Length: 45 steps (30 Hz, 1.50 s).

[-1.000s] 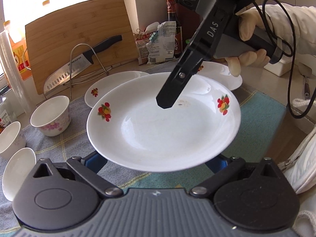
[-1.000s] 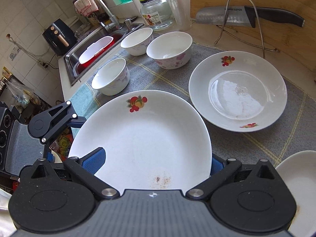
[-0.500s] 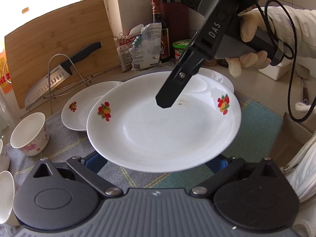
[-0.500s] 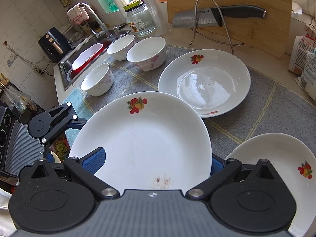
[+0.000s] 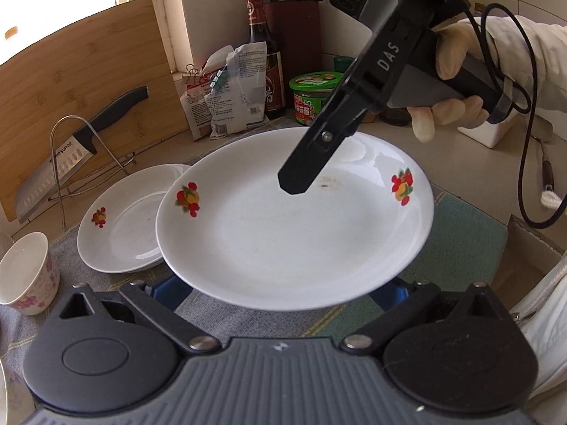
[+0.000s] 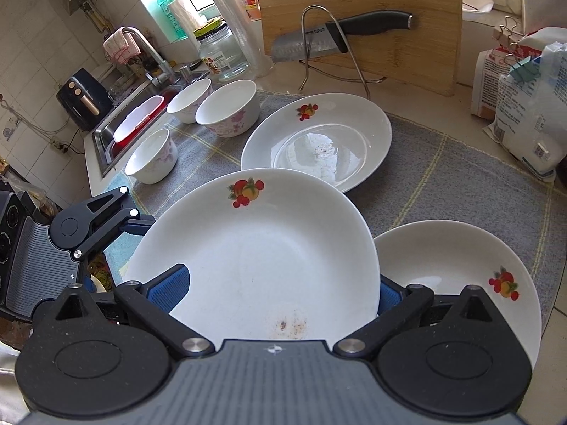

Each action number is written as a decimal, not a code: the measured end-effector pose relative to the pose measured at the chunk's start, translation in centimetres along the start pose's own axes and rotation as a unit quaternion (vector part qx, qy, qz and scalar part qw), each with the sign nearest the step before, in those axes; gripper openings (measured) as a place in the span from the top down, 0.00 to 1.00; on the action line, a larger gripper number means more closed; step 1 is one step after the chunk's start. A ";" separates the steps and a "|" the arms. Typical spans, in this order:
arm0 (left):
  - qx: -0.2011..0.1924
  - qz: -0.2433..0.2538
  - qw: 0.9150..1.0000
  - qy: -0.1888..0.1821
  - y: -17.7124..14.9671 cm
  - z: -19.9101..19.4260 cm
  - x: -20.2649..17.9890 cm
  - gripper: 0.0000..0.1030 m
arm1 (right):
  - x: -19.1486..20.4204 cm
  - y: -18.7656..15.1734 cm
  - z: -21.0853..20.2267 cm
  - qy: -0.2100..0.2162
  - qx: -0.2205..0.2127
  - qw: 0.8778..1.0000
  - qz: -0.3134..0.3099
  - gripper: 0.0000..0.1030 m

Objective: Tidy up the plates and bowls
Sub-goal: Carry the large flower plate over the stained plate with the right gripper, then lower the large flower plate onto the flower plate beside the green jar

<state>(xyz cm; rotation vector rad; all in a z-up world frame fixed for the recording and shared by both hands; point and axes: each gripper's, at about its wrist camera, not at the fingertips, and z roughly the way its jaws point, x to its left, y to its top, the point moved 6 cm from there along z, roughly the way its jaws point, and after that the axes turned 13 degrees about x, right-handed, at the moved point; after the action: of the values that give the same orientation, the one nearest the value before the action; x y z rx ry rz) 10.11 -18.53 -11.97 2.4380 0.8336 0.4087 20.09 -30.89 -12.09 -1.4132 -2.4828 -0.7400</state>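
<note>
A white plate with fruit prints (image 5: 294,233) (image 6: 262,258) is held in the air between both grippers. My left gripper (image 5: 280,290) is shut on its near rim, its fingers hidden under the plate. My right gripper (image 6: 273,294) is shut on the opposite rim, and one of its fingers (image 5: 312,166) lies over the plate. A second plate (image 6: 315,145) (image 5: 124,219) lies on the grey mat. A third plate (image 6: 457,272) lies on the mat just right of the held one. Three floral bowls (image 6: 228,108) (image 6: 189,95) (image 6: 152,157) stand near the sink.
A cutting board (image 6: 358,21) leans at the back with a knife (image 6: 340,37) on a wire stand. Food bags (image 6: 524,95) and a sauce bottle (image 5: 264,60) stand by the wall. The sink (image 6: 134,124) lies beyond the bowls. The grey mat (image 6: 443,184) covers the counter.
Both grippers have carried the held plate to the right, away from the bowls. The third plate has come into the right wrist view beside it.
</note>
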 end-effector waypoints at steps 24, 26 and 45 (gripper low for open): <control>0.004 0.044 0.999 -0.027 3.7 4.0 -1.6 0.01 | -5.5 -2.7 -2.1 -0.021 -0.023 0.998 0.053 0.00; 0.005 0.046 0.998 -0.030 3.9 4.5 -1.8 0.01 | -5.8 -3.0 -2.2 -0.026 -0.023 0.998 0.056 0.00; 0.021 0.064 0.996 -0.051 5.2 6.5 -2.2 0.01 | -8.8 -5.1 -1.7 -0.032 -0.019 0.995 0.097 0.00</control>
<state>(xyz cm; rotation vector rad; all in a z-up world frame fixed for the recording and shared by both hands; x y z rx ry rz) 13.74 -25.85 -14.58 2.5369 0.6509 0.3133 20.30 -40.52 -15.78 -1.6878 -2.3427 -0.7173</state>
